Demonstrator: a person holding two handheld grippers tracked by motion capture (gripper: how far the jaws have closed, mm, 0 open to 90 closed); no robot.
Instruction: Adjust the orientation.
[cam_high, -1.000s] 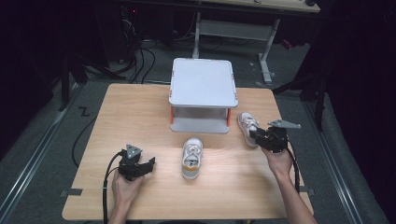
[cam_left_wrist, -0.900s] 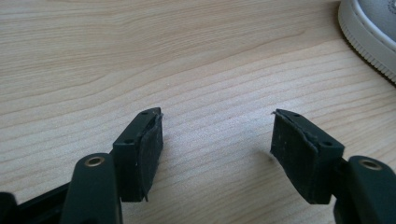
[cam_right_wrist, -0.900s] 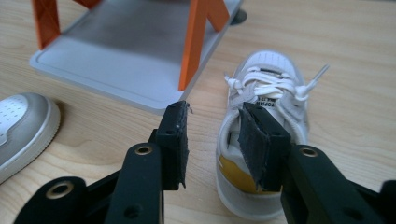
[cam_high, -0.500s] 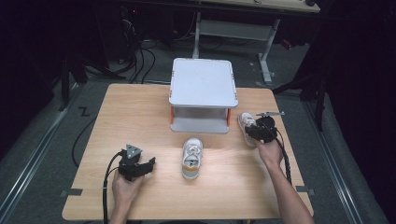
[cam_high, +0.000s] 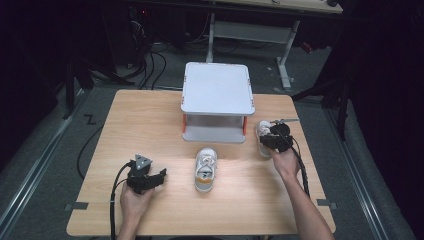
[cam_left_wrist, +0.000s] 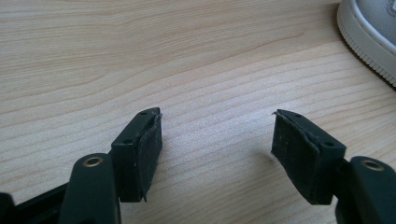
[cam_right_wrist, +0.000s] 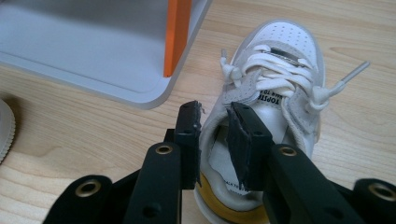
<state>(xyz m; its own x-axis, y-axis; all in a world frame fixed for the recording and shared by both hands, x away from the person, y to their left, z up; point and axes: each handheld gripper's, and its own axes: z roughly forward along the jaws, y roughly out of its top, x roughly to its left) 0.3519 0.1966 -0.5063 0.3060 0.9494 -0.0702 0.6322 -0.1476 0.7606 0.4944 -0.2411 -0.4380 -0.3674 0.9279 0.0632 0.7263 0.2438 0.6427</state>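
While two white shoes sit on the table (cam_high: 150, 110), one two-tier grey shelf (cam_high: 217, 90) stands bare.
Right gripper (cam_right_wrist: 215, 126), its jaws just closing, pinches the collar wall of the shoe (cam_right_wrist: 275, 88) just right of the shelf; left gripper (cam_left_wrist: 215, 135), spread with nothing between, rests front-left of the shelf, near the second shoe (cam_high: 206, 169).

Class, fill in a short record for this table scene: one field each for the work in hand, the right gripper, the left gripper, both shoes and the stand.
Work: gripping a shoe by its collar
Right gripper: closing, one finger inside right shoe, one outside its wall
Left gripper: open over bare table
Middle shoe: lies free in front of stand
Stand: grey two-tier shelf, orange posts, nothing on top
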